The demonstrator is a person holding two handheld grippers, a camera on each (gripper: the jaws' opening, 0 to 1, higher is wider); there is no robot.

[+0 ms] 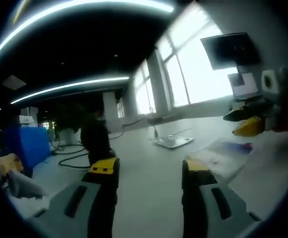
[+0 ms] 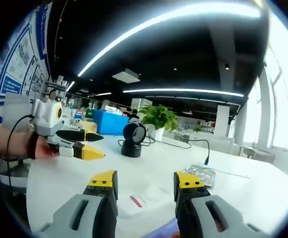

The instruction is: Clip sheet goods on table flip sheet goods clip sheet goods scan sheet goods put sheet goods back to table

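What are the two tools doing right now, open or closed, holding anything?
Left tool: open, jaws apart, nothing between them.
Right tool: open, jaws apart, nothing held.

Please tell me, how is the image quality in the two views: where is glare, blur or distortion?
Left gripper view: the windows are overexposed, the monitor before them is a dark silhouette, and the whole picture is soft. Right gripper view: sharper, evenly lit; the ceiling light strips bend into arcs from fisheye distortion.
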